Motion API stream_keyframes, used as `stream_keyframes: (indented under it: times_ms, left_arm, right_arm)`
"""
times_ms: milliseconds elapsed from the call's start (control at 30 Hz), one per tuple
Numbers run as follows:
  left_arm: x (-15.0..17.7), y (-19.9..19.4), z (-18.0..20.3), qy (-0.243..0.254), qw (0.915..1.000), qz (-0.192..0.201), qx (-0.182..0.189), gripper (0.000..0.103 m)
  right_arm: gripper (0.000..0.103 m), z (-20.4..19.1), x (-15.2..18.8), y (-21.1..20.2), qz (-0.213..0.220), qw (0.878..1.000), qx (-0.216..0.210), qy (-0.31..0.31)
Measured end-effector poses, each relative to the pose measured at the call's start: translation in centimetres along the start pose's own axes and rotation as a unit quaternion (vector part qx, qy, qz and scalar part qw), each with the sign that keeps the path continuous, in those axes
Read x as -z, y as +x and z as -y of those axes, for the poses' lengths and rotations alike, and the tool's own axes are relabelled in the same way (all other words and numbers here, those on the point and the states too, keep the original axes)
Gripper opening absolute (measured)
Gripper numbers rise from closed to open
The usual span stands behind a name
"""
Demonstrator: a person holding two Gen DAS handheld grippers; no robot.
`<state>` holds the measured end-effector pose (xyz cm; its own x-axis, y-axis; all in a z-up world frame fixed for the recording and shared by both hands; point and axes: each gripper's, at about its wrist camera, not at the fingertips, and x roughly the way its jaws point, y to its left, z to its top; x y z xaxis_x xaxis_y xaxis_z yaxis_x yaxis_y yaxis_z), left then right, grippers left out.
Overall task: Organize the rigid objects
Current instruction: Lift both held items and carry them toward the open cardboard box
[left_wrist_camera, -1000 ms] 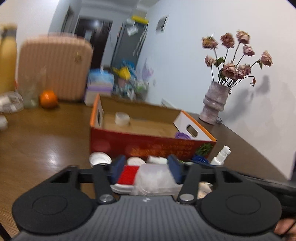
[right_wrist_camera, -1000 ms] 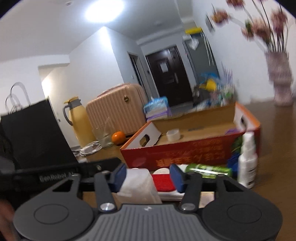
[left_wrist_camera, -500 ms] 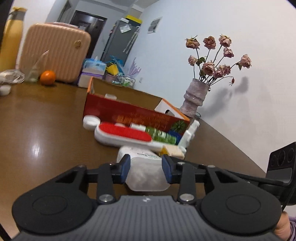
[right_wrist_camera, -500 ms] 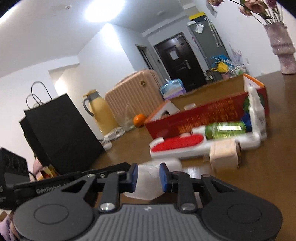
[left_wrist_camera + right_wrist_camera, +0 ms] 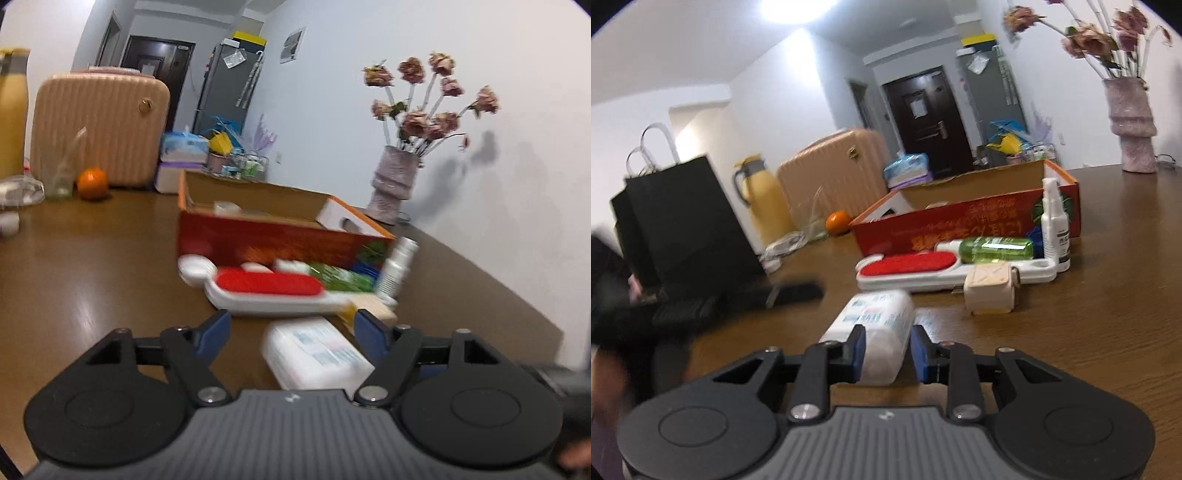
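- The box (image 5: 967,225) sits on the counter (image 5: 1108,295), with a roll of tape (image 5: 227,208) inside it.
- The lint brush (image 5: 923,269) lies in front of the box, and the bottle (image 5: 993,249) lies between the two.
- The spray bottle (image 5: 1054,225) stands upright at the brush's right end, against the box.
- The small carton (image 5: 990,293) sits just in front of the brush.
- The plastic container (image 5: 875,332) lies nearest, left of the carton, between the fingers of the right claw (image 5: 888,354).
- The vase (image 5: 1132,125) stands behind the box to the right.
- The orange (image 5: 837,221), suitcase (image 5: 834,173) and jug (image 5: 764,206) are behind the box to the left.
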<state>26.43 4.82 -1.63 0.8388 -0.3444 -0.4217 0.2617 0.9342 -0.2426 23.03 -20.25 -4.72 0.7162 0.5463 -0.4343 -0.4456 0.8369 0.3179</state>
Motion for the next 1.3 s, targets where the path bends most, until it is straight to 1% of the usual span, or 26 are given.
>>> stream_keyframes:
  times_ms: [33, 67, 100, 133, 167, 200, 233, 267, 300, 333, 433, 500, 633, 733, 800, 867, 967, 1000, 1033, 1067, 1100, 1133, 1233, 1300]
  left_arm:
    - [-0.8, 0.9, -0.4, 0.007, 1.0, -0.004, 0.001, 0.069]
    - [-1.4, 1.9, -0.7, 0.012, 0.9998, -0.01, 0.015, 0.069]
    - [-1.8, 2.9, -0.9, 0.015, 0.9992, -0.017, 0.033, 0.064]
    - [-2.0, 3.9, -1.1, 0.013, 0.9987, -0.03, 0.04, 0.056]
    - [-2.2, 5.0, -1.1, 0.011, 0.9978, -0.046, 0.047, 0.054]
    - [-2.3, 5.9, -1.3, 0.008, 0.9962, -0.062, 0.061, 0.048]
    - [-2.2, 6.6, -1.6, -0.005, 0.9945, -0.074, 0.074, 0.044]
    - [-2.1, 7.1, -1.9, -0.02, 0.9926, -0.084, 0.086, 0.044]
    - [-1.8, 7.5, -2.3, -0.039, 0.9907, -0.093, 0.092, 0.044]
    - [-1.5, 7.6, -2.6, -0.052, 0.9896, -0.098, 0.092, 0.043]
    - [-0.5, 6.8, -3.5, -0.085, 0.9862, -0.102, 0.1, 0.044]
    - [-0.1, 5.9, -4.0, -0.099, 0.9861, -0.095, 0.094, 0.044]
    - [0.7, 4.3, -4.8, -0.143, 0.9805, -0.091, 0.1, 0.044]
    - [1.6, 3.2, -4.6, -0.165, 0.9749, -0.098, 0.113, 0.043]
    - [2.1, 2.3, -3.9, -0.165, 0.9759, -0.098, 0.105, 0.043]
    - [2.4, 1.4, -3.3, -0.156, 0.9804, -0.086, 0.085, 0.043]
    - [2.4, 0.8, -2.7, -0.142, 0.9847, -0.066, 0.077, 0.044]
    - [2.4, 0.9, -2.7, -0.139, 0.9851, -0.065, 0.077, 0.044]
    - [2.4, 1.1, -2.6, -0.138, 0.9849, -0.068, 0.079, 0.044]
    - [2.4, 1.4, -2.5, -0.142, 0.9839, -0.076, 0.078, 0.042]
    - [2.5, 1.4, -2.3, -0.144, 0.9832, -0.079, 0.08, 0.038]
    - [2.7, 1.3, -2.0, -0.143, 0.9825, -0.081, 0.087, 0.033]
    - [3.7, 0.7, -0.6, -0.141, 0.9803, -0.091, 0.103, 0.032]
    - [4.0, 0.2, 0.3, -0.127, 0.9825, -0.088, 0.104, 0.033]
  right_arm:
    - [0.028, -0.4, 0.1, 0.1, -0.009, 1.0, -0.003, -0.006]
    - [0.028, -0.8, 0.3, 0.3, -0.019, 1.0, -0.009, -0.011]
    - [0.028, -1.2, 0.3, 0.5, -0.025, 1.0, -0.014, -0.014]
    - [0.028, -1.5, 0.4, 0.7, -0.029, 0.999, -0.021, -0.015]
    - [0.028, -1.9, 0.6, 1.0, -0.03, 0.999, -0.026, -0.015]
    - [0.03, -2.2, 0.6, 1.2, -0.029, 0.999, -0.025, -0.014]
    - [0.04, -2.4, 0.8, 1.5, -0.025, 0.999, -0.02, -0.011]
    - [0.057, -2.5, 0.8, 1.6, -0.016, 1.0, -0.012, -0.007]
    - [0.064, -2.5, 1.0, 1.6, -0.002, 1.0, -0.006, -0.001]
    - [0.066, -2.4, 1.0, 1.5, 0.008, 1.0, -0.006, 0.005]
    - [0.065, -1.4, 0.7, 1.8, 0.015, 0.998, -0.029, 0.044]
    - [0.065, -0.6, 0.6, 2.0, 0.021, 0.997, -0.032, 0.071]
    - [0.065, 0.7, 0.5, 2.2, 0.038, 0.992, -0.03, 0.121]
    - [0.065, 1.9, 0.8, 2.0, 0.048, 0.987, -0.016, 0.154]
    - [0.065, 2.2, 0.9, 1.7, 0.041, 0.988, 0.004, 0.149]
    - [0.065, 2.2, 1.2, 1.1, 0.043, 0.989, 0.024, 0.138]
    - [0.065, 2.2, 1.6, 0.5, 0.04, 0.989, 0.021, 0.138]
    - [0.063, 2.2, 1.7, 0.5, 0.038, 0.99, 0.015, 0.138]
    - [0.058, 2.2, 1.7, 0.7, 0.037, 0.99, 0.011, 0.138]
    - [0.05, 2.2, 1.7, 0.9, 0.033, 0.99, 0.009, 0.139]
    - [0.045, 2.2, 1.6, 1.0, 0.029, 0.99, 0.008, 0.141]
    - [0.037, 2.3, 1.7, 1.1, 0.027, 0.989, 0.006, 0.145]
    - [0.036, 2.9, 1.5, 1.2, 0.033, 0.987, 0.022, 0.157]
    - [0.034, 3.7, 1.1, 1.3, 0.033, 0.985, 0.018, 0.168]
